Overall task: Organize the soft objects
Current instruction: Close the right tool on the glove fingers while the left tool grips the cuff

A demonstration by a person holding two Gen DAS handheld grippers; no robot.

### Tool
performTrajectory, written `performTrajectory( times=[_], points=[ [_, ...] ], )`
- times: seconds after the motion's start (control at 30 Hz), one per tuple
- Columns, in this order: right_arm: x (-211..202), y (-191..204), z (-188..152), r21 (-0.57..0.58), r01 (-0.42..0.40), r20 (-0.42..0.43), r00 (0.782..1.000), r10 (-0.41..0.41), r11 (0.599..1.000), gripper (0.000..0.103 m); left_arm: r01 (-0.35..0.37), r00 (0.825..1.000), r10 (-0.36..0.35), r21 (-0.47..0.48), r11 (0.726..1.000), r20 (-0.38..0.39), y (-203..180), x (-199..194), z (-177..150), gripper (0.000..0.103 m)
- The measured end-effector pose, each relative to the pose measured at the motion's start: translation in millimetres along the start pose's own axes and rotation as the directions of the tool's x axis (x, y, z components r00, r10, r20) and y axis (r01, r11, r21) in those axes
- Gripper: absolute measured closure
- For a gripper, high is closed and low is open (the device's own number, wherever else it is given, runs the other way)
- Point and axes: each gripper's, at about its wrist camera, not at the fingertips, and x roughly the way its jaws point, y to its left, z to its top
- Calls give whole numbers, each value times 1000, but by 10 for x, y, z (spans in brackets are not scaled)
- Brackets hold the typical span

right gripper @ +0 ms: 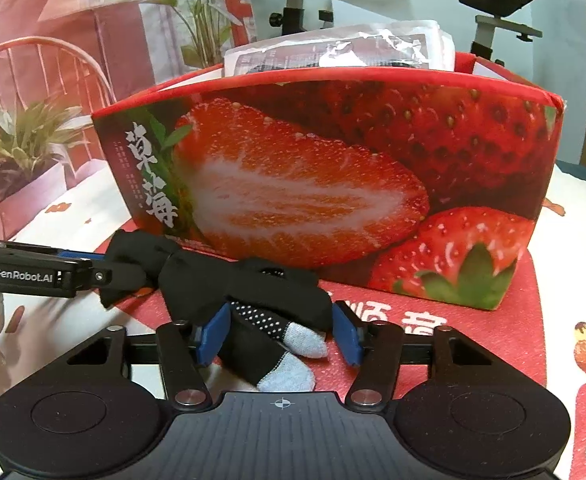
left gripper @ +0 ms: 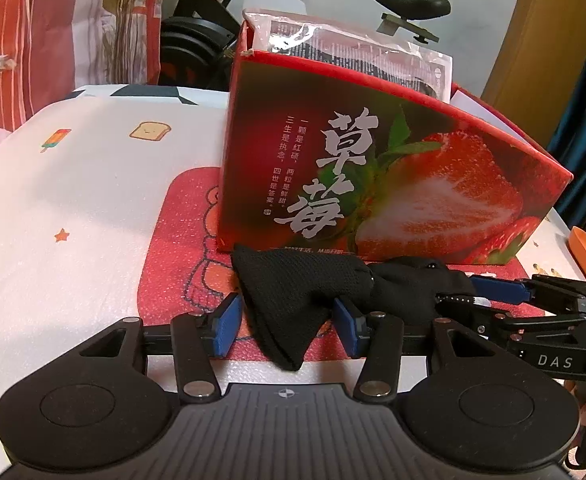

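Black glove (right gripper: 253, 292) — grey fingertips, dotted palm — lies stretched on the red mat (right gripper: 433, 320), just before the strawberry box (right gripper: 333, 168). Left gripper (left gripper: 289, 320) straddles its mesh cuff end, right gripper (right gripper: 279, 332) its finger end. Both stand part-open; whether the pads (right gripper: 213, 332) press the fabric cannot be told.
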Motion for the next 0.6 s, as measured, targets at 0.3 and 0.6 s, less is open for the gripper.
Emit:
performTrajectory(
  times=[0.3,0.6],
  points=[
    [-4,-38,-10,7,-24,8,1000,24,1000,51,-8,1000,9,-6,1000,18,-10,-32,-46,54],
    [-20,-50,-23,1,-55,4,998,55,999,54,-38,999,39,-37,999,24,50,-72,-70,76]
  ],
)
